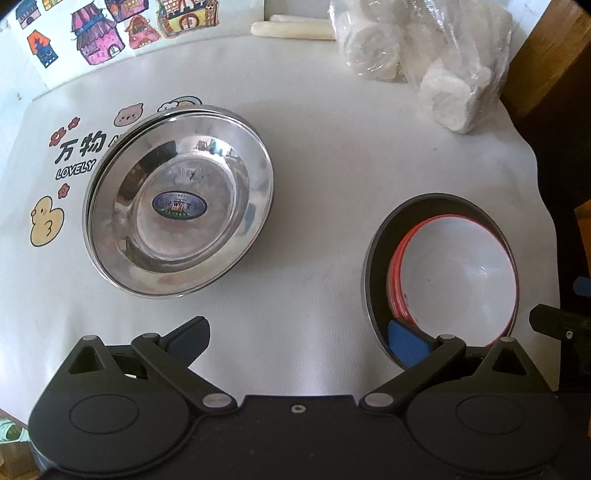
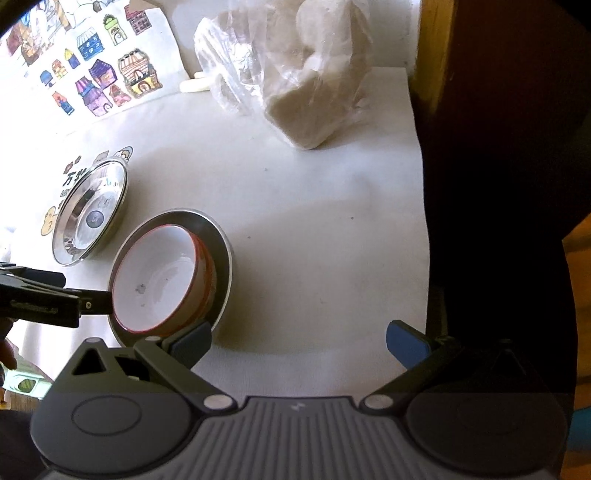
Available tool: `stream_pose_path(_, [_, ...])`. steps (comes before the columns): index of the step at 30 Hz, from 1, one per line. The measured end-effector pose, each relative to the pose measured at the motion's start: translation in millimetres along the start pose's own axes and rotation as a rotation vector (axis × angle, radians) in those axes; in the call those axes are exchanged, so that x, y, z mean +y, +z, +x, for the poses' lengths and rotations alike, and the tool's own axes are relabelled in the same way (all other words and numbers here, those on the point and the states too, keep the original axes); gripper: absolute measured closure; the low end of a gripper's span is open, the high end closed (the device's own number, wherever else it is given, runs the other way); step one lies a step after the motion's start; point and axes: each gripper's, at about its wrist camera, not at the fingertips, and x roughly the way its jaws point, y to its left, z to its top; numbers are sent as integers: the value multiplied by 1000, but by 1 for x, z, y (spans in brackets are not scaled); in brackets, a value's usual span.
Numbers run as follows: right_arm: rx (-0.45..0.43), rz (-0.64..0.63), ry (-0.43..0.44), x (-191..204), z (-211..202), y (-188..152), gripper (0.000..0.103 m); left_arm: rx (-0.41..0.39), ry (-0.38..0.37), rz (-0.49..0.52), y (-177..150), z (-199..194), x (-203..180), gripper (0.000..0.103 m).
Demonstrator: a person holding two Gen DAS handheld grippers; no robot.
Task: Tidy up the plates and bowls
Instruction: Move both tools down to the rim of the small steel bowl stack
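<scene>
In the left wrist view, a stack of shiny steel plates (image 1: pixel 177 206) lies on the white tablecloth at centre left. At the right, several white bowls with red rims (image 1: pixel 458 273) are nested on a dark-looking steel plate (image 1: pixel 375 266). My left gripper (image 1: pixel 297 341) is open; its right blue pad (image 1: pixel 406 343) overlaps that plate's near rim, and nothing is between the fingers. In the right wrist view, the red-rimmed bowls (image 2: pixel 155 280) sit on the steel plate (image 2: pixel 221 251), with the plate stack (image 2: pixel 92 214) behind. My right gripper (image 2: pixel 299 343) is open and holds nothing, its left pad (image 2: pixel 192 343) by the plate's edge.
A plastic bag of white rolls (image 1: pixel 424 55) and cream sticks (image 1: pixel 291 29) lie at the back. A sheet of coloured house drawings (image 1: pixel 99 33) is at the back left. Dark wooden furniture (image 2: pixel 498 147) borders the table's right edge. A black finger of the left gripper (image 2: pixel 88 301) reaches the bowls.
</scene>
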Motion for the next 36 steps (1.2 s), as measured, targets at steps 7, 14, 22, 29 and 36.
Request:
stream_pose_path(7, [23, -33, 9, 1, 8, 4, 0, 24, 13, -7, 4, 7, -5, 1])
stream_pose_path(14, [14, -56, 10, 2, 13, 4, 0, 42, 18, -33, 5, 12, -6, 1])
stream_pose_path(22, [12, -102, -1, 9, 17, 9, 0, 49, 20, -33, 8, 16, -5, 1])
stream_pose_path(29, [26, -126, 8, 14, 29, 14, 5, 36, 12, -5, 9, 14, -8, 11])
stream_pose_path(36, [23, -122, 63, 16, 32, 14, 26, 29, -59, -14, 11, 12, -8, 36])
